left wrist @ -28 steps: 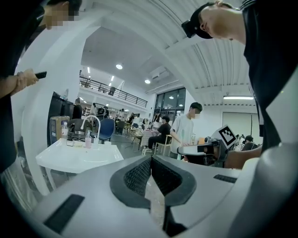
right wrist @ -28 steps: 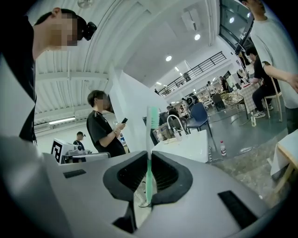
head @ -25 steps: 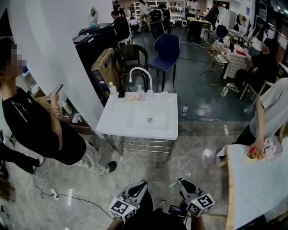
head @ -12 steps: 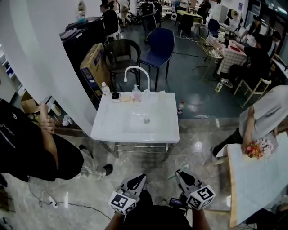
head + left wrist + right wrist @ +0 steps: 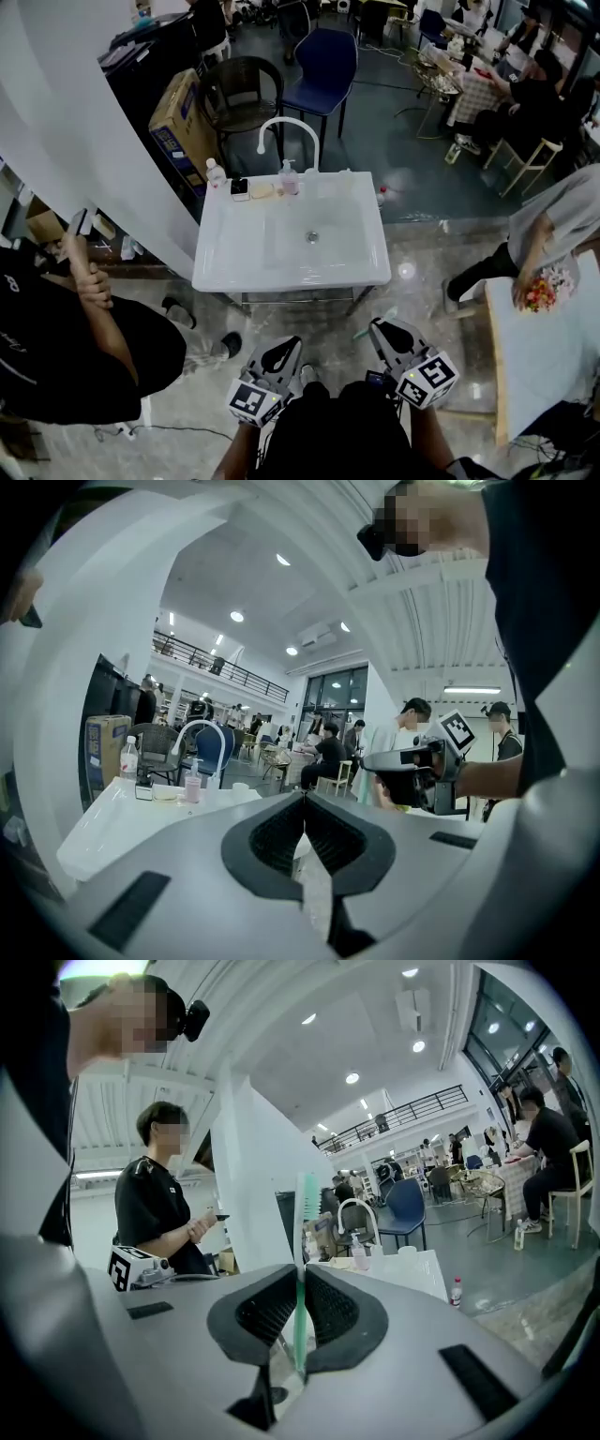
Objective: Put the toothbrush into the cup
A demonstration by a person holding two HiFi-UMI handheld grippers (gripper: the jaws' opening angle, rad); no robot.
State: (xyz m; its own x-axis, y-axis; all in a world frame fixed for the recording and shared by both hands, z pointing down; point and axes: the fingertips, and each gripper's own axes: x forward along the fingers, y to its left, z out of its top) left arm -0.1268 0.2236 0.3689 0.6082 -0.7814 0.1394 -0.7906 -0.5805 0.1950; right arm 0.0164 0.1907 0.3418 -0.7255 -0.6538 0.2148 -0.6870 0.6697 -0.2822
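Fingers of your right gripper (image 5: 300, 1290) are pinched narrow on the toothbrush (image 5: 303, 1241). The pads clamp the green handle low down, and the rest stands upright above the jaws with the head at the top. In the head view the same toothbrush (image 5: 362, 332) sticks out at a slant from the right gripper (image 5: 377, 326) tip, over the floor (image 5: 309, 323) on your side of the sink (image 5: 291, 277), not touching it. Your left gripper (image 5: 304, 803) has its pads closed against each other with nothing between them. In the head view the left gripper (image 5: 287, 343) sits beside the right one, both pointing at the sink, and neither has reached it. The cup (image 5: 241, 788) is a small pale one on the sink's back ledge, just right of the pink soap bottle (image 5: 192, 787) near the base of the white faucet (image 5: 202, 733). From the right gripper view the cup (image 5: 405, 1251) shows behind the jaws, well apart from the toothbrush. A clear water bottle (image 5: 215, 173) stands at the ledge's left end. Behind the sink there's a blue chair (image 5: 324, 64). To your left, a person in a dark shirt (image 5: 66, 347) stands close to the sink's near-left corner.
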